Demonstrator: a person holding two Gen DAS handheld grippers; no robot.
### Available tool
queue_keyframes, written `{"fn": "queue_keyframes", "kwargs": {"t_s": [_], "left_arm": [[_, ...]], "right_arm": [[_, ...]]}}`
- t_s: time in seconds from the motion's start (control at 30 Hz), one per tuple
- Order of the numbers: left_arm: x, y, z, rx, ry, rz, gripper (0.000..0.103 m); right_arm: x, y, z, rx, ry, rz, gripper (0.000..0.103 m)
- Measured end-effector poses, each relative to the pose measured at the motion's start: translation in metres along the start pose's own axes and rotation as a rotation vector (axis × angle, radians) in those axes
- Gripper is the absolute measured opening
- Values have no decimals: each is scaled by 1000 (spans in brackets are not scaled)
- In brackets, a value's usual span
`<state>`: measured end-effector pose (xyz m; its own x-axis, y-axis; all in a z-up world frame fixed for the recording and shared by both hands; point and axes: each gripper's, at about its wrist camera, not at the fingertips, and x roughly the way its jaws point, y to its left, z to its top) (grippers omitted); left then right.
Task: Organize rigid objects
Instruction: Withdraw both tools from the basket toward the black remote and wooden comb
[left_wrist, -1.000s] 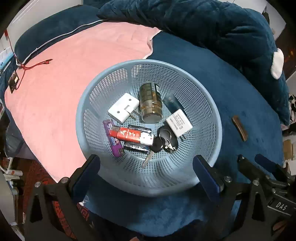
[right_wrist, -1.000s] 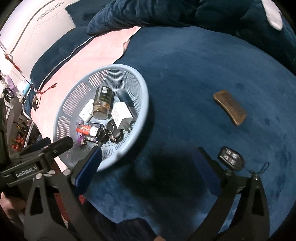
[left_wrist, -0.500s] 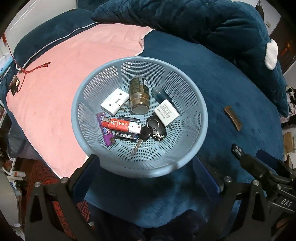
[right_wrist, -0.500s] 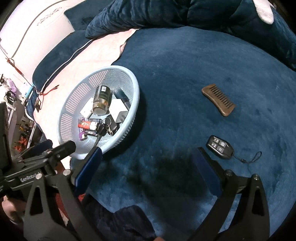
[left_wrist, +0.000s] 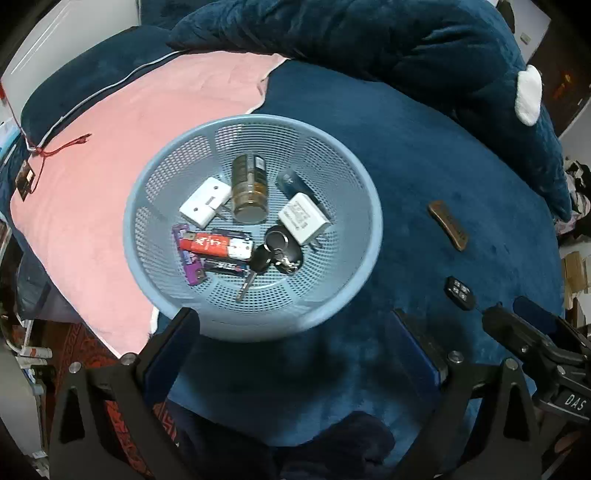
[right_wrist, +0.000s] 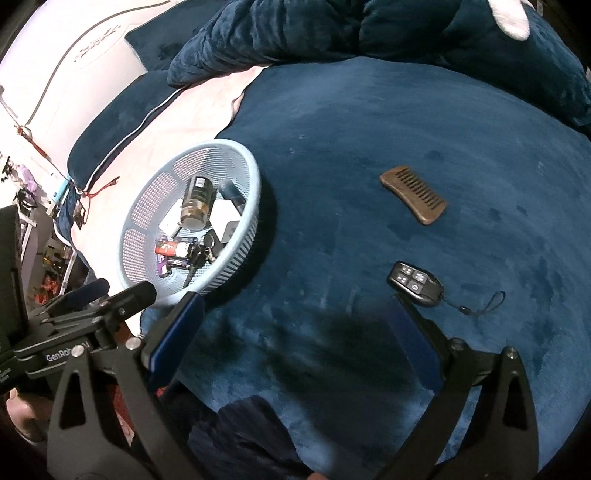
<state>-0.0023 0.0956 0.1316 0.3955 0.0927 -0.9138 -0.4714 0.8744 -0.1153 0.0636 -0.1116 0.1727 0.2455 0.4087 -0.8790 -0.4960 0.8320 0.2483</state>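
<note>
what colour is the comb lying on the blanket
Brown, wood-like; the comb shows best in the right wrist view.

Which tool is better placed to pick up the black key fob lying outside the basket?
Right. The right tool is open, and the key fob lies just beyond its right finger; the left tool faces the basket.
</note>
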Motion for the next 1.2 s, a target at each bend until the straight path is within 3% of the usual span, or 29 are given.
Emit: {"fn": "queue_keyframes", "kwargs": {"t_s": [1.2], "left_arm": [[41,-119,-9,182,74,-65,101]], "right_arm": [[-19,-121,-24,183,9,-77,100]]}}
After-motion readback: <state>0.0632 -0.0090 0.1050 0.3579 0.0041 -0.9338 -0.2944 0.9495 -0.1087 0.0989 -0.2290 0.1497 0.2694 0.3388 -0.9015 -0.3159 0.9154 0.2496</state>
